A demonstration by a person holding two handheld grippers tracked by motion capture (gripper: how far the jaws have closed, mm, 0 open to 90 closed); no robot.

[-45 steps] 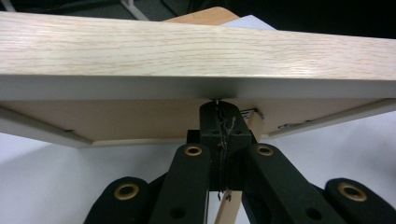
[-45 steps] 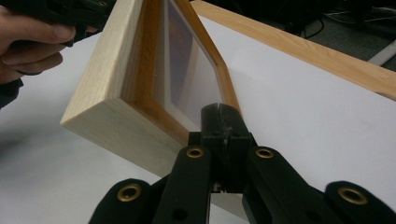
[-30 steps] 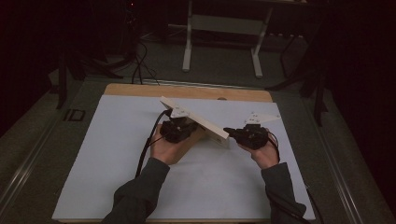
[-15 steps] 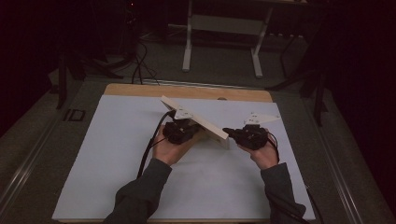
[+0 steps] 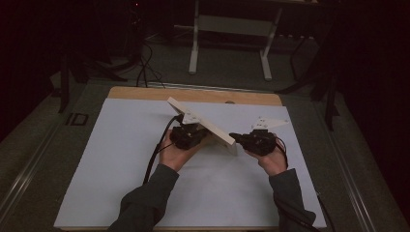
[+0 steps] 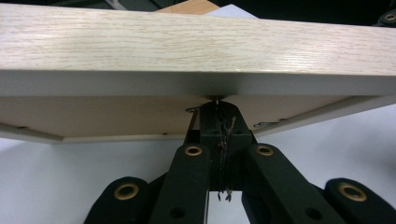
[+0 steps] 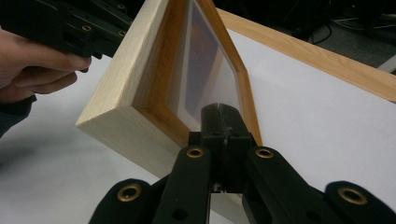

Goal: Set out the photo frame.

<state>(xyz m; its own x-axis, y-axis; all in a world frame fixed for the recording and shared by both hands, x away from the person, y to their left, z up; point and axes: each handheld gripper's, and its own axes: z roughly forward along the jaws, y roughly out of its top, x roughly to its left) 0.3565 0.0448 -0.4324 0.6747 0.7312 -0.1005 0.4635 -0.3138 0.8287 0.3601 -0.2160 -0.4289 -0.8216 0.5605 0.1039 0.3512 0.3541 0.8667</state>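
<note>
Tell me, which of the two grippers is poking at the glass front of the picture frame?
The right gripper: its shut fingers point at the glass inside the wooden picture frame. The left gripper sits behind the frame, at its back edge.

I see a dark room with dim light. A white sheet (image 5: pixel 121 169) covers the wooden table (image 5: pixel 193 94). Behind it stands a pale metal stand (image 5: pixel 232 43) on grey floor (image 5: pixel 159 67), with black cables (image 5: pixel 145 63).

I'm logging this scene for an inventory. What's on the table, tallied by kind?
Wooden picture frame: 1
White mat covering the table: 1
Handheld grippers, left gripper and right gripper: 2
Total: 4
</note>
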